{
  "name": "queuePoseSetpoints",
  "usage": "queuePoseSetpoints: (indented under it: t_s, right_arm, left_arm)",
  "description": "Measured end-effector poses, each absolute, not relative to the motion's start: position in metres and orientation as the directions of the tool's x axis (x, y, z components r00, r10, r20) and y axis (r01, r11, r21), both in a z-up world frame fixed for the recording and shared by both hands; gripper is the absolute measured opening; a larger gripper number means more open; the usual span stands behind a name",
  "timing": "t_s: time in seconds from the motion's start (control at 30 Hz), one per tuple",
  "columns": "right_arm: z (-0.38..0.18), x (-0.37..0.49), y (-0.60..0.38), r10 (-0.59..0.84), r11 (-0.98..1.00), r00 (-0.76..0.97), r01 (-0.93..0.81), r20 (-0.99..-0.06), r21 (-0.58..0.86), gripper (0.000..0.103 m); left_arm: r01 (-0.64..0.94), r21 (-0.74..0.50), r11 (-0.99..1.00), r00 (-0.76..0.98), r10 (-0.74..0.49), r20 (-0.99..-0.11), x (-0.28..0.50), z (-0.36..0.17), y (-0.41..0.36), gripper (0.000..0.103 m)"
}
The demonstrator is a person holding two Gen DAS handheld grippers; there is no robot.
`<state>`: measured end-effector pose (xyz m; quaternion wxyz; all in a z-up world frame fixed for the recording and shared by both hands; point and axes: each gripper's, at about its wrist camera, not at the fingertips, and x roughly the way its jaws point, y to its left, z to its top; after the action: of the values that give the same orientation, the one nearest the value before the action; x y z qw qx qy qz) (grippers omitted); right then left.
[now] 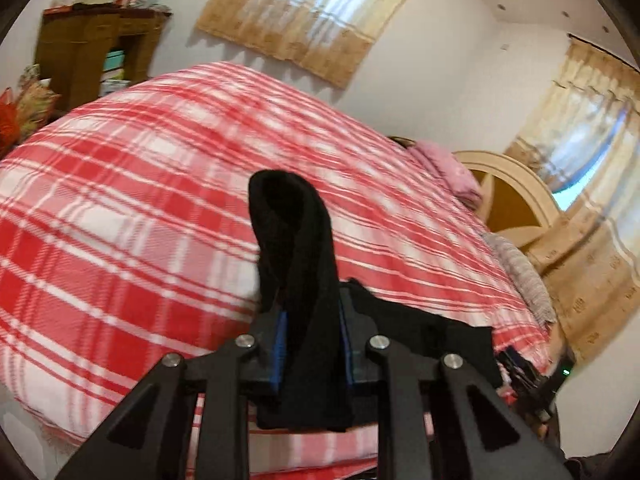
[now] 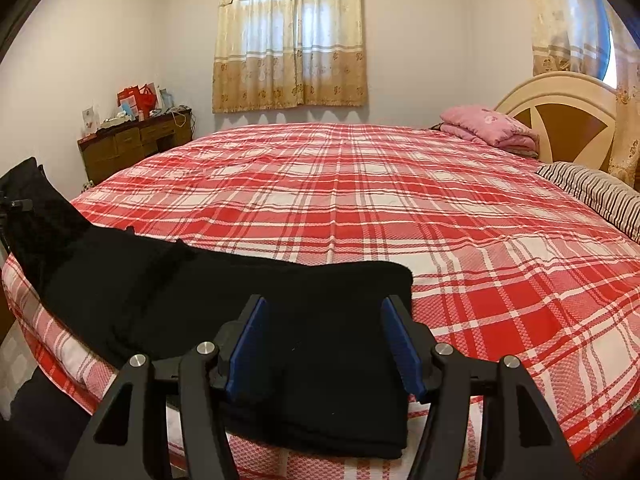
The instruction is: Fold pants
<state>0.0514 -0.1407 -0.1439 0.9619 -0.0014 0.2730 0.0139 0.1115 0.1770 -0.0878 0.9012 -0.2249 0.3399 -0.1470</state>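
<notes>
Black pants half-lifted for a fold, left end pinched, right end loose

Black soft knit pants (image 2: 248, 320) lie along the near edge of the red-and-white plaid bed cover (image 2: 400, 208), one end flat on it, the other raised off it toward the wooden dresser side. Left gripper (image 1: 312, 344) is clamped on a bunched loop of the pants (image 1: 296, 248), blue pads pressed tight against the fabric, loop sticking up past the tips, rest trailing down onto the cover. Right gripper (image 2: 324, 344) hovers over the flat, squared-off end nearest the cover's edge; its fingers stand apart with cloth showing between the blue pads, nothing pinched.

Judged step: carrying the lifted end over to lay it on the flat end. To do it well: keep the left pinch firm since the knit looks slippery and thick, lift high enough that the trailing part clears the cover without dragging wrinkles, line edges up with the flat end before letting go. Right gripper probably should press or pinch the flat end so it does not slide off the cover's edge. Left view is blurred, so the exact layer count in the pinch is unclear
</notes>
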Motion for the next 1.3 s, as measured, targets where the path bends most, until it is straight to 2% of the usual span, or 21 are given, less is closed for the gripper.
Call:
queuePoseSetpoints:
  t_s: [0.37, 0.83, 1.03, 1.3]
  right_arm:
    - [-0.132, 0.056, -0.181, 0.013, 0.986, 0.838, 0.079, -0.546, 0.145, 0.063]
    - [-0.131, 0.054, -0.210, -0.067, 0.967, 0.840, 0.187, -0.539, 0.171, 0.064]
    - [-0.131, 0.052, -0.215, -0.085, 0.961, 0.844, 0.210, -0.530, 0.180, 0.065]
    - [-0.132, 0.051, -0.223, -0.083, 0.951, 0.842, 0.227, -0.532, 0.211, 0.065]
  left_arm:
    - [0.327, -0.514, 0.793, 0.651, -0.583, -0.486, 0.117, -0.057, 0.088, 0.022]
    - [0.458, -0.552, 0.697, 0.516, -0.714, -0.474, 0.131, -0.036, -0.009, 0.022]
    - [0.495, -0.539, 0.682, 0.468, -0.732, -0.495, 0.134, -0.030, -0.047, 0.022]
    - [0.507, -0.520, 0.688, 0.389, -0.721, -0.574, 0.143, -0.050, -0.102, 0.022]
